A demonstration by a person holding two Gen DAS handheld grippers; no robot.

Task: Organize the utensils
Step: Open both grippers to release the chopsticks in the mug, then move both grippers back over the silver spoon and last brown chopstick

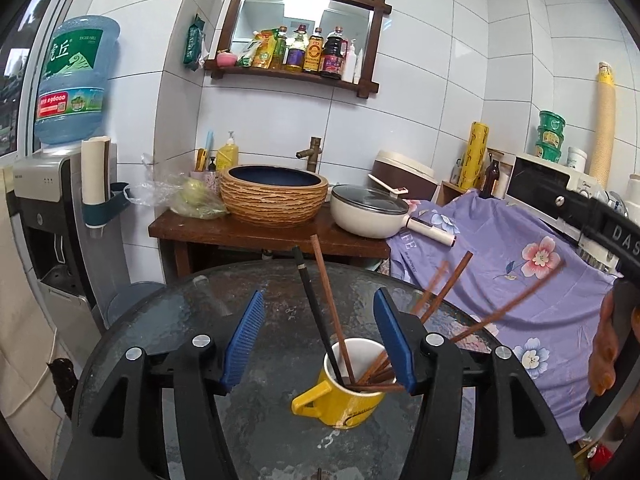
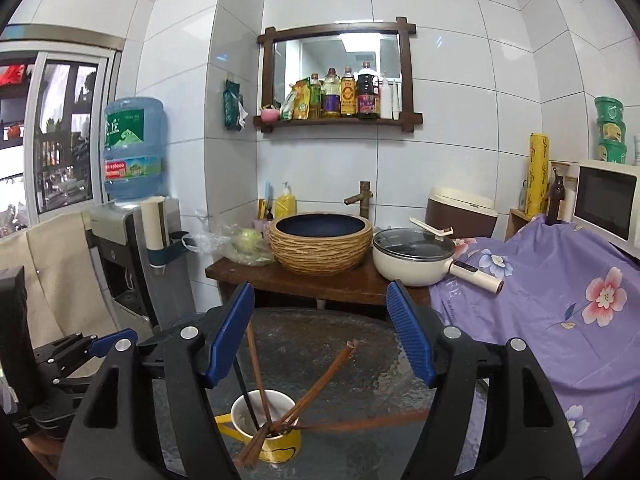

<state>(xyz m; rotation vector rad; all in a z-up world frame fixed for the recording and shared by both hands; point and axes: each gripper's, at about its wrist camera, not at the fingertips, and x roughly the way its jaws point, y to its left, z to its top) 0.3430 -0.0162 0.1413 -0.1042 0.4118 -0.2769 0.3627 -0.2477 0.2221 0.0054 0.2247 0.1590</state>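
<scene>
Chopsticks are collected in yellow mug on glass bench. Left gripper and right gripper are spread, empty. Step judged near-finished; leaning sticks need settling.

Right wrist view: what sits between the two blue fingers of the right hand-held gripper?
The yellow mug on the glass table, with chopsticks fanning out of it; nothing is gripped.

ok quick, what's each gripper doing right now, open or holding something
Left gripper: open, empty, above the yellow mug of chopsticks.
Right gripper: open, empty, above the same mug.
</scene>
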